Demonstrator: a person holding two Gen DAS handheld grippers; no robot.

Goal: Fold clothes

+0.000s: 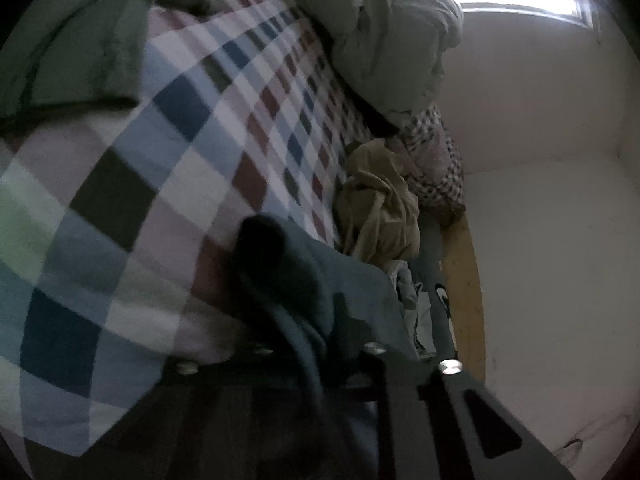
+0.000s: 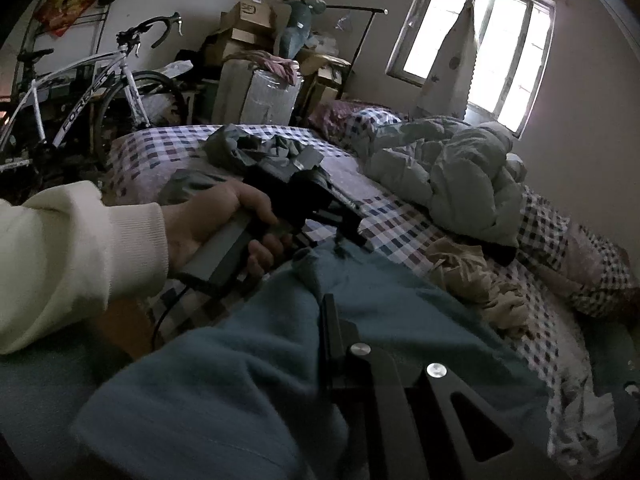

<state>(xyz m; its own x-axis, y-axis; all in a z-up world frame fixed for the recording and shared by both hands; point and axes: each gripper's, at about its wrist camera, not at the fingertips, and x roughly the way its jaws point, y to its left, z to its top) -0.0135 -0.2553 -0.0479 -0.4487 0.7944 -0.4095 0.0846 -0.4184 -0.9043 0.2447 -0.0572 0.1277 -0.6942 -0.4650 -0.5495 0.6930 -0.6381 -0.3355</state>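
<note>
Both views are dim and blurred, and the blue garment (image 2: 248, 380) hides most of each gripper's fingers. In the left wrist view the left gripper (image 1: 316, 332) sits at the lower centre, its jaws nearly closed on a fold of that garment. In the right wrist view the right gripper (image 2: 332, 344) is closed on the same cloth, which fills the lower frame over the checked bed (image 2: 404, 232). A hand (image 2: 224, 220) in a cream sleeve (image 2: 72, 256) grips the other handle at centre left.

Blue garment (image 2: 248, 380) on checked sheet (image 1: 168, 168) (blue, maroon).
</note>
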